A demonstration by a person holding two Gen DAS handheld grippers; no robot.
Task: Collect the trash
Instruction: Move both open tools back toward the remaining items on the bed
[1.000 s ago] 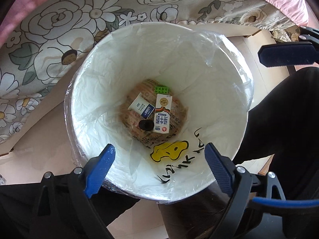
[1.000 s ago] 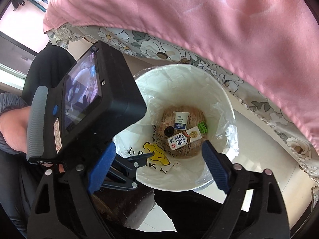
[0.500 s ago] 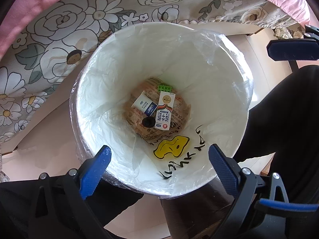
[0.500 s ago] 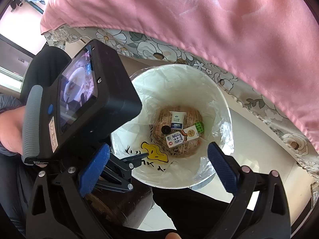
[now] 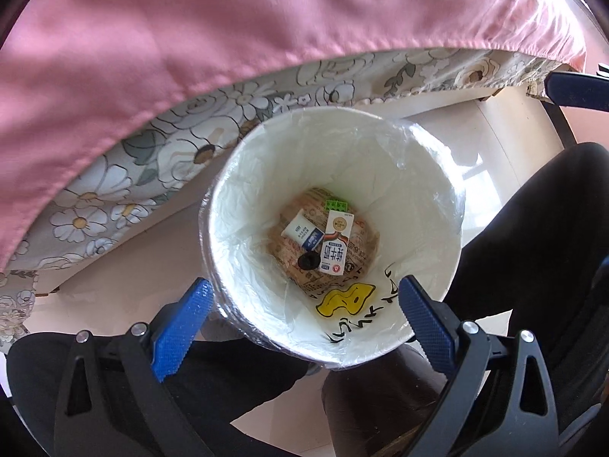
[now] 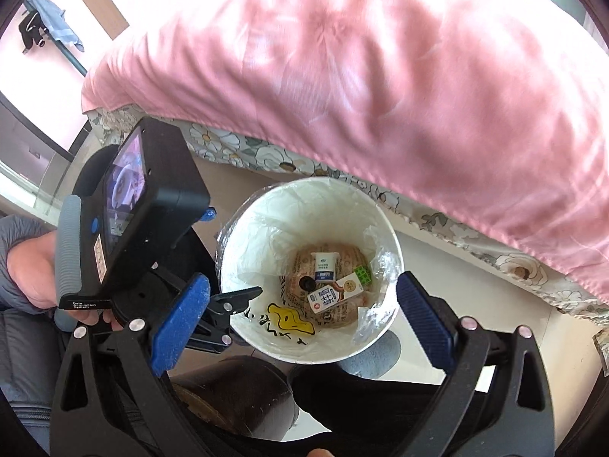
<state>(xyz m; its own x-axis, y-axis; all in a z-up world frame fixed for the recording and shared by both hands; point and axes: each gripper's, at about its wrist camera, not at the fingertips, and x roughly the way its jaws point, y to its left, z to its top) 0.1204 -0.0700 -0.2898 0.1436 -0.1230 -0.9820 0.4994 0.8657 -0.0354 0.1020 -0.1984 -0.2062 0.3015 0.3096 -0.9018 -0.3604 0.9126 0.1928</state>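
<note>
Both grippers empty above the lined bin

The left gripper (image 5: 300, 323) and right gripper (image 6: 300, 320) hang released, jaws wide with nothing between them, over the white bin (image 5: 426, 175) at lower centre of each frame. The trash lies at its bottom: a milk carton (image 5: 335, 245), a smaller carton (image 5: 302, 230), a green block (image 5: 337, 205) and a black cap (image 5: 307, 261) (seemingly dropped in). The bin stands beside the pink-covered bed (image 6: 380, 76), within easy reach.
</note>
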